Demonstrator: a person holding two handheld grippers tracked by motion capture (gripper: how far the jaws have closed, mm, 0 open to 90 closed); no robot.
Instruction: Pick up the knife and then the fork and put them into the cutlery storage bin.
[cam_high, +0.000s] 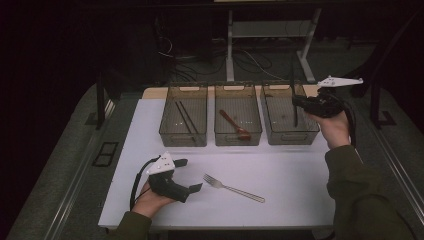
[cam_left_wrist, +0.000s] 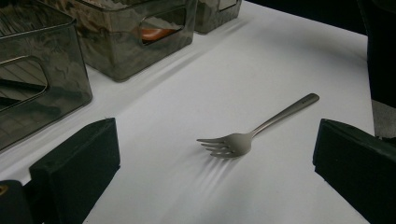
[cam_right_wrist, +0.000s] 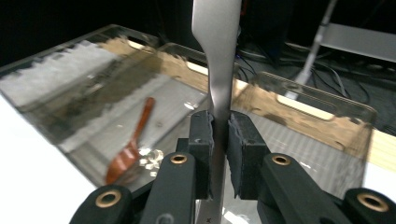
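Right gripper (cam_right_wrist: 220, 140) clamped tight on a flat metal utensil (cam_right_wrist: 217, 56), jaws pressed against the narrow neck of the piece, wider end rising past the top of the right gripper view; probably a knife or similar flatware, though impossible to say for sure. Held upright over the right-hand bin (cam_high: 290, 116) in the high view, seemingly poised for lowering in, a guess drawn from the sorted look of the row. Left gripper (cam_high: 187, 175) spread wide and empty, resting low on the white table (cam_high: 300, 170) in the person's left hand (cam_high: 150, 197), jaws pointed toward the fork (cam_left_wrist: 243, 137) and standing either side of it in the left gripper view, yet not touching it; likely lined up as the next pick. Fork lying flat on the table near the front, between the two hands, tines toward the left gripper, handle angled away toward the person's right. Plain silver metal, matte, four tines, slim handle, casting a faint striped shadow. Farther out, three clear smoky plastic bins side by side at the back of the table: black chopsticks (cam_high: 185, 119) in the left bin (cam_high: 184, 120), a brown wooden spoon (cam_high: 235, 125) in the middle bin (cam_high: 238, 120). One kind of utensil per bin, apparently. Dark floor and cables beyond the table.
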